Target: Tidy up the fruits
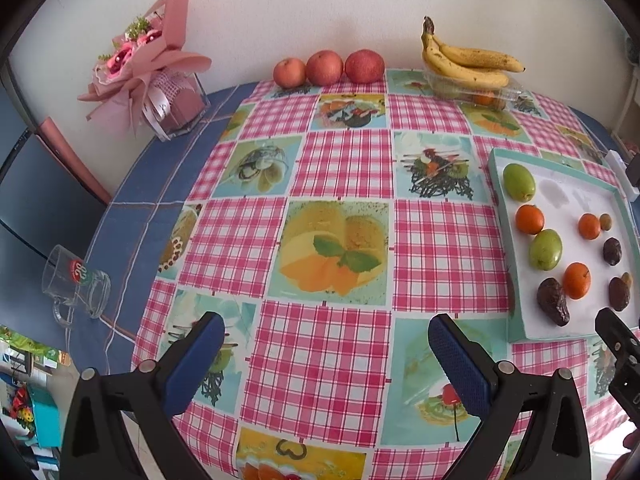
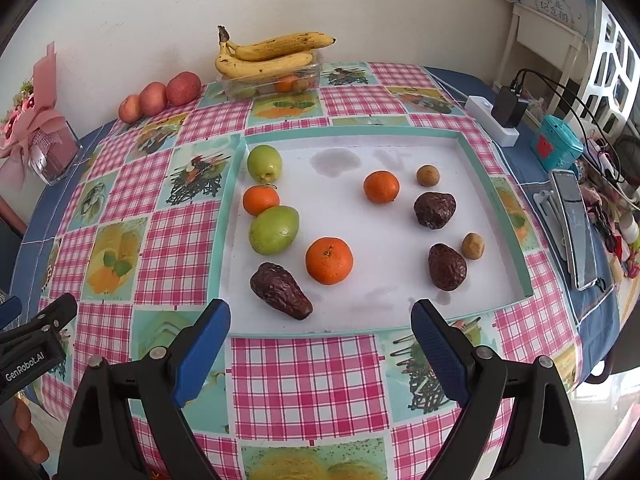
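A teal-rimmed white tray [image 2: 516, 216] [image 1: 498, 184] lies on the checked tablecloth. In it lie two green fruits [image 2: 273, 229] [image 2: 264, 163], three oranges [image 2: 329, 260] [image 2: 381, 187] [image 2: 261, 200], three dark wrinkled fruits [image 2: 281, 290] [image 2: 434, 210] [image 2: 447, 267] and two small brown ones [image 2: 473, 245] [image 2: 428, 175]. My right gripper [image 2: 321, 322] stands open just short of the tray's near rim, with nothing between its fingers. Over bare cloth to the left of the tray, my left gripper [image 1: 326, 338] is open and holds nothing.
Three apples [image 1: 325, 67] and a clear box with bananas [image 1: 468, 60] line the wall. A bouquet [image 1: 148, 60] and a glass mug [image 1: 76, 280] are at the left. A phone [image 2: 576, 224], power strip [image 2: 492, 120] and teal box [image 2: 556, 142] sit right of the tray.
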`<state>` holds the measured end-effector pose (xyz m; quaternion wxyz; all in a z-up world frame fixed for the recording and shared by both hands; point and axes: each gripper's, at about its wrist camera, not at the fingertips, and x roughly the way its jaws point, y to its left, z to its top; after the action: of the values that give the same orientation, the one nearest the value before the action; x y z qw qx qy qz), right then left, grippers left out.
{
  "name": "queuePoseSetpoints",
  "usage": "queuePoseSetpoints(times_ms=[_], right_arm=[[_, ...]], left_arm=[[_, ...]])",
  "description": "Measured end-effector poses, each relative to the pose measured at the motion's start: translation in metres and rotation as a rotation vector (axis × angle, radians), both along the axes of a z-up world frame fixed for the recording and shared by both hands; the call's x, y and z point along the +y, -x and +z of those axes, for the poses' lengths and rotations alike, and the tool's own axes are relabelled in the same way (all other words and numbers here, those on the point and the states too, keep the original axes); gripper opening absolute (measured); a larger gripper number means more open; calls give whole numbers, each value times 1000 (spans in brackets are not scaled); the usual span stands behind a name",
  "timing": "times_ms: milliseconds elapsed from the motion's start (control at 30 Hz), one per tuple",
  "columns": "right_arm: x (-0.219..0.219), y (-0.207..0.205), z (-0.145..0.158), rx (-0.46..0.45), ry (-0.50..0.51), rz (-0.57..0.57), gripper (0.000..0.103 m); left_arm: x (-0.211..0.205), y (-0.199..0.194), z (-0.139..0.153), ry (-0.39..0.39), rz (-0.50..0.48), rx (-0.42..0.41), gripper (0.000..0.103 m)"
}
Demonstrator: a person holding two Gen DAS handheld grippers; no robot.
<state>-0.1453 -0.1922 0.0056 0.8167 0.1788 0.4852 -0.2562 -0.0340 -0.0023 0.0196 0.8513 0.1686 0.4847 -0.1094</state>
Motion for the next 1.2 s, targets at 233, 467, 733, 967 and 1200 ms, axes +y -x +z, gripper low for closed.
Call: queuePoseSetpoints(times_ms=[233, 467, 733, 967, 1200], right_arm=[[3, -2, 0, 2, 4, 14, 92], [2, -3, -1, 5, -1, 19, 92], [3, -3, -2, 4, -1, 15, 92], [4, -4, -3, 7, -4, 18, 92], [4, -4, -3, 9, -6, 21, 92]], left_arm=[[-2, 1, -2, -11, -5, 2, 103], [1, -1, -2, -9, 2, 2, 103], [2, -1, -3, -10, 9, 3, 103], [3, -2, -4, -12, 12, 6, 103], [3, -2, -4, -15, 12, 9, 103]])
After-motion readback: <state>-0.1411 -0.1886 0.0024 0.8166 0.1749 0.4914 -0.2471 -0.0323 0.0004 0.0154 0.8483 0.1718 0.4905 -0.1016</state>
